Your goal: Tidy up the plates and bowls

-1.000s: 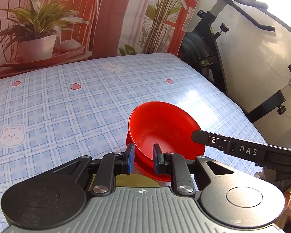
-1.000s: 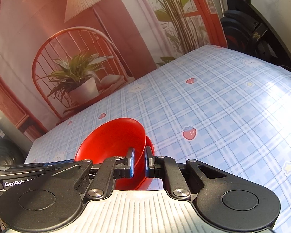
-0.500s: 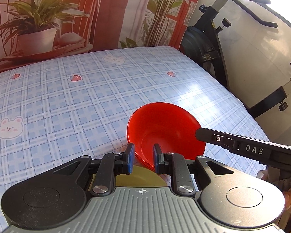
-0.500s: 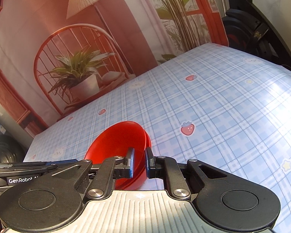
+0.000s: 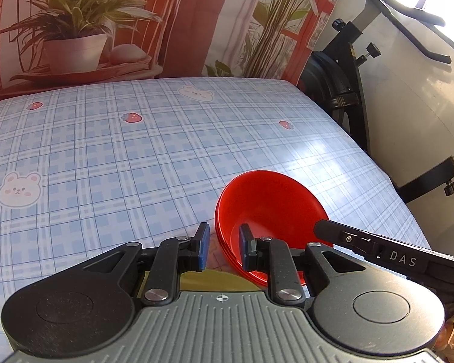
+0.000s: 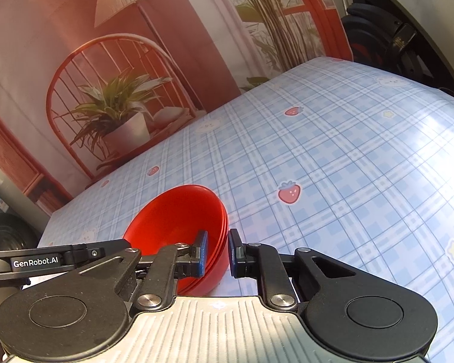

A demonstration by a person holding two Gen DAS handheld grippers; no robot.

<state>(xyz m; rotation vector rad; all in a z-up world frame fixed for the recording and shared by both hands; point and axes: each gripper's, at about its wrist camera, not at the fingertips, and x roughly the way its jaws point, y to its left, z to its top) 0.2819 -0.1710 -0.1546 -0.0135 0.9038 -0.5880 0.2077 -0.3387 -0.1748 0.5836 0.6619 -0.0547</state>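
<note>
Left wrist view: stack of red bowls, nested, rims lined up, sits upright on the blue plaid tablecloth toward its near right part, directly ahead of the left gripper and slightly to its right. The gripper straddles the near-left wall of the stack: one pad outside the bowls, the other inside the top bowl. Jaws drawn nearly together with the wall between them, reads as a pinch on the bowls. A yellow surface shows just under the gripper body, next to the bowls' near edge; what it is cannot be told. A black bar lettered DAS reaches in from the right to the bowls' right rim. Right wrist view: same red bowls, three rim lines visible at the right side, on the cloth immediately ahead of the right gripper and slightly to its left. This gripper straddles the near-right wall: left pad inside the top bowl, right pad outside. Gap is narrow; a thin sliver of cloth seems to show between the outer pad and the wall, so whether the pads press on the bowls cannot be told. A black bar lettered GenRobot.AI comes in from the left at the bowls' far side.
</note>
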